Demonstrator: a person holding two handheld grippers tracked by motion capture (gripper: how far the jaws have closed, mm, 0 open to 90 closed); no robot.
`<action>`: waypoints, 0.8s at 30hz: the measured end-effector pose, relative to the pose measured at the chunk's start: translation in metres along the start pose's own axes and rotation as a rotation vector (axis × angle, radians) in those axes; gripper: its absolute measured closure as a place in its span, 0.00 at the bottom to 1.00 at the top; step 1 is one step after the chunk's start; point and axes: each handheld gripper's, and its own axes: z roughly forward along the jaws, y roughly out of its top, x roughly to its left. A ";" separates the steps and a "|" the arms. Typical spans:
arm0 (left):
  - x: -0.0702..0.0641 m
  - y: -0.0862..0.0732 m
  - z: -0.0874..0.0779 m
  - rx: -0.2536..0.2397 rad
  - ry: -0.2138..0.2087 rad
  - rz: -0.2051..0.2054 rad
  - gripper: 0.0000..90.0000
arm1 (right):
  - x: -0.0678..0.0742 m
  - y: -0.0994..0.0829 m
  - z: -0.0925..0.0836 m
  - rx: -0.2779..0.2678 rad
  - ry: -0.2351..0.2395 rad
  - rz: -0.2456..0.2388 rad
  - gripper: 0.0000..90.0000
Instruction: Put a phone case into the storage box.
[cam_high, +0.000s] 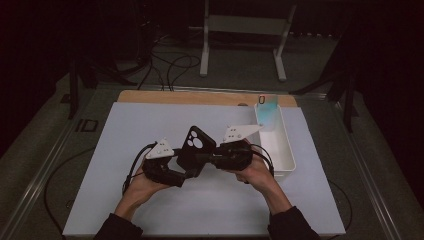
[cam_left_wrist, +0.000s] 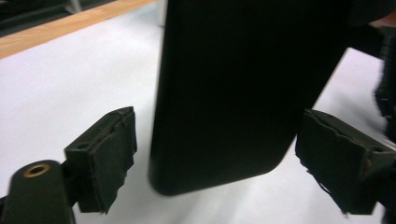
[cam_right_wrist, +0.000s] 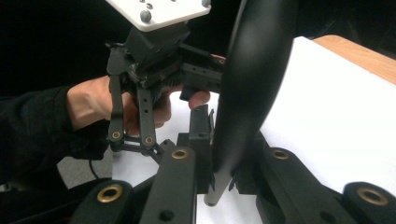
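Right tongs (cam_right_wrist: 219, 182) pinch the black phone case (cam_high: 196, 150) edge; left tongs (cam_left_wrist: 215, 163) stand open around it. A loose pinch could drop it onto the surface (cam_high: 150, 125).

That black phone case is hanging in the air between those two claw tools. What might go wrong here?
Only the right gripper pinches the phone case, and by its thin edge, so the case may twist or slip out and drop onto the white mat. The left gripper has its jaws open on either side of the case's end without pressing it; if it closes off-centre it might knock the case askew.
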 end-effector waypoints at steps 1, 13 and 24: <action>0.000 0.000 0.000 0.000 -0.009 0.003 0.17 | 0.001 0.000 0.000 0.006 0.018 -0.007 0.90; -0.002 -0.001 0.000 -0.003 -0.084 0.019 0.31 | -0.001 -0.001 0.001 -0.001 0.072 -0.045 0.90; -0.002 -0.001 0.003 0.002 -0.113 0.004 0.33 | -0.005 -0.005 -0.003 -0.034 0.114 -0.060 0.90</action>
